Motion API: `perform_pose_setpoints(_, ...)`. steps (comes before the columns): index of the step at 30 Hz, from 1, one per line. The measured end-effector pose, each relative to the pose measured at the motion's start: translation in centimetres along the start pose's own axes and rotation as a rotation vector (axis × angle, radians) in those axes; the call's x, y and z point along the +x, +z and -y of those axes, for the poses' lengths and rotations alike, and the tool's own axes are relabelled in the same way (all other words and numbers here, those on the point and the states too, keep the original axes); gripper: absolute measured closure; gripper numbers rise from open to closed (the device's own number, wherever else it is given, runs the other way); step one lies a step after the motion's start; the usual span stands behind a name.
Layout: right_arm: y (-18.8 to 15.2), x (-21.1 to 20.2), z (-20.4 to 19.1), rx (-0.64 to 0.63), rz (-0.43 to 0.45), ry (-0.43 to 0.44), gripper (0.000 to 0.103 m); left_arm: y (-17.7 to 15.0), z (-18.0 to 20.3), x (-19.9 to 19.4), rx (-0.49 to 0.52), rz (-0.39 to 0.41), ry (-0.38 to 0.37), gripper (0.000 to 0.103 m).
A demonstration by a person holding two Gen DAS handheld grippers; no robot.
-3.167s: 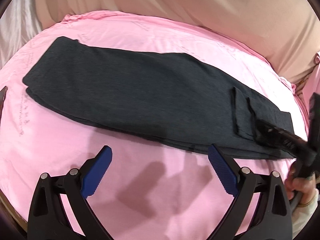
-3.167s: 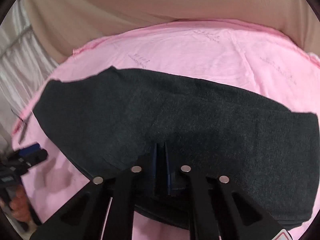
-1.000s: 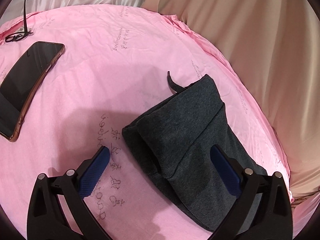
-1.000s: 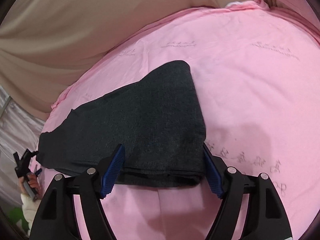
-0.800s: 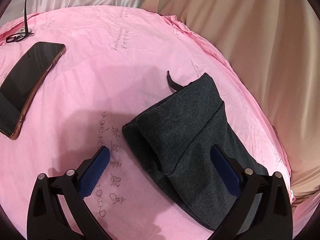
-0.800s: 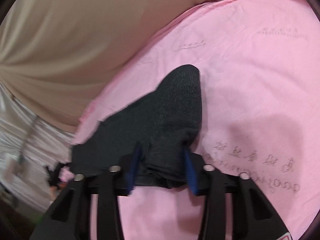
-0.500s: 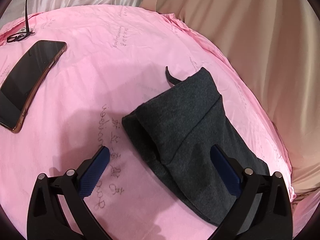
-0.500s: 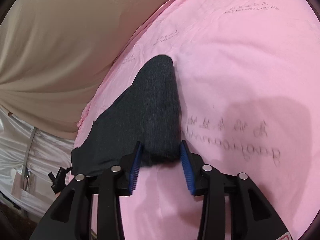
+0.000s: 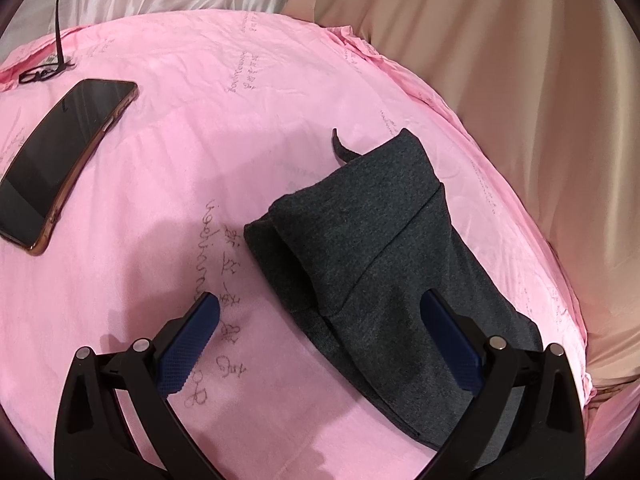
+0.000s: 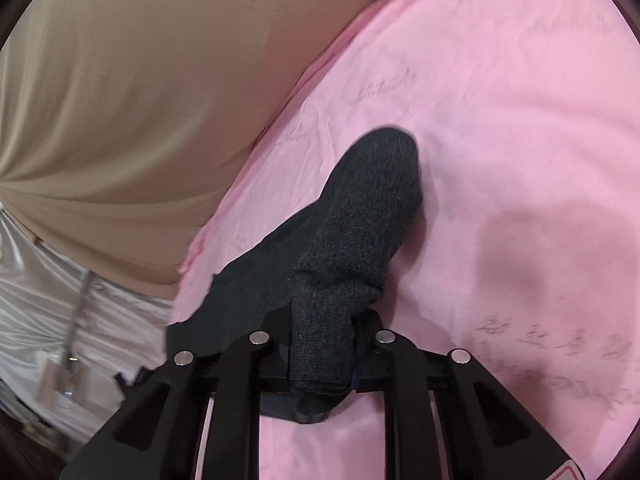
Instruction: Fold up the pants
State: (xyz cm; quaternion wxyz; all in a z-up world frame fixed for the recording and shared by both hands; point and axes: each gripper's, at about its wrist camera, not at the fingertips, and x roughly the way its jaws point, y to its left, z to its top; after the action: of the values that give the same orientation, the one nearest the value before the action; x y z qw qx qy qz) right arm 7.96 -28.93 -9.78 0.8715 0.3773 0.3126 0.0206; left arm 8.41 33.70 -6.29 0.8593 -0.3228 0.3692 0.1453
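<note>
The dark grey pants (image 9: 384, 248) lie folded lengthwise on the pink sheet (image 9: 200, 160), their near end under my left gripper (image 9: 324, 344). The left gripper is open and empty, its blue pads (image 9: 192, 340) straddling the pants' edge just above it. In the right wrist view my right gripper (image 10: 322, 356) is shut on the other end of the pants (image 10: 352, 232) and holds that end bunched and lifted off the sheet (image 10: 500, 140).
A black phone (image 9: 60, 156) with a copper rim lies on the sheet at the left. Black glasses (image 9: 48, 68) lie at the far left edge. Beige fabric (image 9: 500, 80) hangs beyond the sheet's edge, with white satin cloth (image 10: 40, 320) beside it.
My right gripper has closed on the end of the pants and lifted it, bunching the cloth. My left gripper has stayed open over the other end.
</note>
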Motion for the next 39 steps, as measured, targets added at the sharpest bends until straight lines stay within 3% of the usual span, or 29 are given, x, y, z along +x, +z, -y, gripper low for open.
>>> perform_pose_setpoints(5, -0.4, -2.6, -1.1, -0.148, 0.051, -0.172, 0.091, -0.5, 0.0, -0.6, -0.013, -0.025, -0.021, 0.005)
perform_pose_setpoints(12, 0.5, -7.9, 3.5, -0.124, 0.086, -0.273, 0.091, -2.6, 1.4, -2.2, 0.016, -0.046, -0.072, 0.005)
perform_pose_setpoints(14, 0.8, -8.9, 5.2, -0.116, 0.044, -0.293, 0.091, -3.4, 2.3, -2.5, 0.051, -0.048, -0.078, 0.005)
perform_pose_setpoints(16, 0.7, -8.4, 6.1, -0.107, -0.014, -0.351, 0.080, -4.2, 3.3, -2.4, 0.087, -0.055, -0.090, 0.005)
perform_pose_setpoints(17, 0.5, -8.9, 5.9, -0.099, 0.015, -0.398, 0.076, -4.5, 3.8, -2.2, 0.104, -0.061, -0.094, 0.005)
perform_pose_setpoints(19, -0.1, -11.2, 4.1, -0.130, 0.162, -0.449, 0.063, -5.1, 4.6, -1.9, 0.123, -0.076, -0.092, 0.005)
perform_pose_setpoints(20, -0.5, -12.2, 2.4, -0.170, 0.225, -0.425, 0.059, -5.3, 4.8, -1.8, 0.121, -0.081, -0.095, 0.005)
perform_pose_setpoints(21, -0.8, -12.3, 1.0, -0.202, 0.230, -0.377, 0.055, -5.5, 5.0, -1.7, 0.118, -0.085, -0.099, 0.005)
perform_pose_setpoints(23, -1.6, -9.4, -2.7, -0.298, 0.091, -0.235, 0.056, -5.6, 5.2, -1.4, 0.114, -0.092, -0.103, 0.005)
perform_pose_setpoints(25, -3.7, -4.5, -6.2, -0.399, -0.060, -0.178, 0.056, -5.7, 5.4, -1.1, 0.110, -0.098, -0.103, 0.005)
perform_pose_setpoints(27, -5.4, -0.5, -8.4, -0.459, -0.151, -0.155, 0.056, -5.8, 5.4, -0.9, 0.107, -0.103, -0.101, 0.005)
perform_pose_setpoints(30, -6.0, 5.2, -10.1, -0.481, -0.213, -0.186, 0.056, -5.6, 5.0, -1.4, 0.115, -0.097, -0.103, 0.005)
perform_pose_setpoints(32, -5.5, 7.2, -9.5, -0.474, -0.206, -0.257, 0.067, -5.2, 4.8, -1.8, 0.125, -0.083, -0.105, 0.005)
perform_pose_setpoints(33, -6.0, 7.5, -9.4, -0.475, -0.195, -0.280, 0.094, -4.9, 4.4, -2.1, 0.128, -0.074, -0.103, 0.005)
perform_pose_setpoints(34, -5.7, 7.5, -9.2, -0.455, -0.189, -0.262, 0.099, -4.6, 4.2, -2.1, 0.125, -0.070, -0.105, 0.005)
perform_pose_setpoints(39, -5.0, 5.9, -11.2, -0.460, -0.145, -0.115, 0.099, -4.1, 2.7, -1.1, 0.075, -0.097, -0.122, 0.005)
